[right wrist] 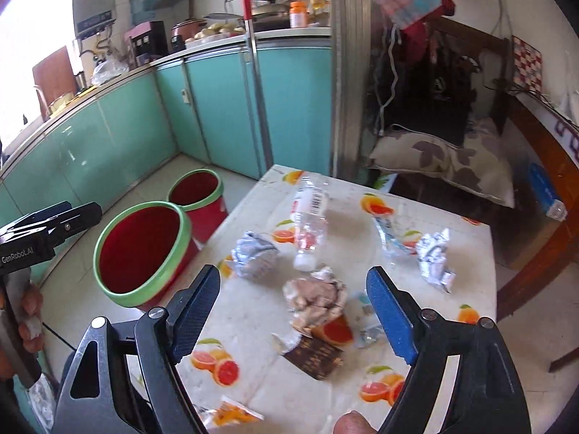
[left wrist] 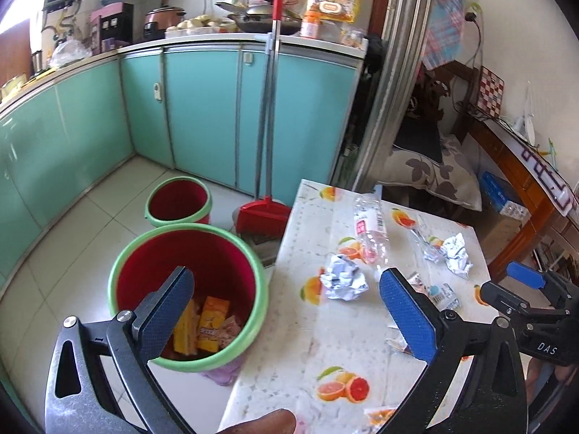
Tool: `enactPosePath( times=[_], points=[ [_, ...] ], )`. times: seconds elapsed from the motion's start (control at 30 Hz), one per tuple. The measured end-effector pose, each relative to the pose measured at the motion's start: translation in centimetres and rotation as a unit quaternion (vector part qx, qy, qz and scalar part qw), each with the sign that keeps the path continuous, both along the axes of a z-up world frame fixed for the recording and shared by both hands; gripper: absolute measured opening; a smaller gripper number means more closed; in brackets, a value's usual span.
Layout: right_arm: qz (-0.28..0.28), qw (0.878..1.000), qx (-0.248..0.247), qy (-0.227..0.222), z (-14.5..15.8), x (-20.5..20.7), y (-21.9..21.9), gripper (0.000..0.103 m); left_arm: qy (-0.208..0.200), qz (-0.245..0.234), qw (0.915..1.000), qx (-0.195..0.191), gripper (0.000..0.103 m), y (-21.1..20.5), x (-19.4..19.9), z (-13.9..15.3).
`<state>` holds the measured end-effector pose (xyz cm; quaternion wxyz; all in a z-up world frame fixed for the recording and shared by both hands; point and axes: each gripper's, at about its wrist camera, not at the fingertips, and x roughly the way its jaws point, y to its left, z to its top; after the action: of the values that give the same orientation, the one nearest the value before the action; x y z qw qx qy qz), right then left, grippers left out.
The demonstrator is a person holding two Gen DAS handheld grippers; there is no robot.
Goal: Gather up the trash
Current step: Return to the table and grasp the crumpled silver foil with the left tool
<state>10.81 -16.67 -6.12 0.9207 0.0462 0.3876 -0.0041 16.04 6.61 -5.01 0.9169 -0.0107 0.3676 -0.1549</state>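
My left tongs (left wrist: pixel 286 311) are wide open with nothing in them, over the table (left wrist: pixel 325 343) edge and the big red bin (left wrist: pixel 188 293). My right tongs (right wrist: pixel 293 311) are open too and hold nothing. Between their blue pads (right wrist: pixel 391 320) I see a crumpled paper ball (right wrist: pixel 316 298) on the table. Next to it lies a dark wrapper (right wrist: pixel 315 356). Farther out are a foil ball (right wrist: pixel 253 255), a clear bottle (right wrist: pixel 309 222) and more foil (right wrist: pixel 434 258). Yellow packets (left wrist: pixel 211 323) sit in the big bin. A small red bin (left wrist: pixel 179 200) stands behind it on the floor.
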Motion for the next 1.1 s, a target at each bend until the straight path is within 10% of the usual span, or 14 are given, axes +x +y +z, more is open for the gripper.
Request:
enactPosePath(
  times=[0.4, 0.87, 1.1],
  points=[
    [-0.078, 0.997, -0.002, 0.014, -1.7, -5.6, -9.9, 0.083, 0.077, -0.053, 0.9946, 0.044, 0.103, -11.4, 4.0, -6.1],
    [-0.097, 0.995, 0.005, 0.028, -4.0, -6.1, -12.2, 0.083, 0.186, -0.030, 0.9790, 0.078, 0.102, -13.4, 10.7, -15.5],
    [-0.087, 0.996, 0.005, 0.037, -5.1, -4.5, -11.3, 0.083, 0.193, -0.047, 0.9745, 0.105, 0.058, -13.8, 10.4, -16.8]
  ],
)
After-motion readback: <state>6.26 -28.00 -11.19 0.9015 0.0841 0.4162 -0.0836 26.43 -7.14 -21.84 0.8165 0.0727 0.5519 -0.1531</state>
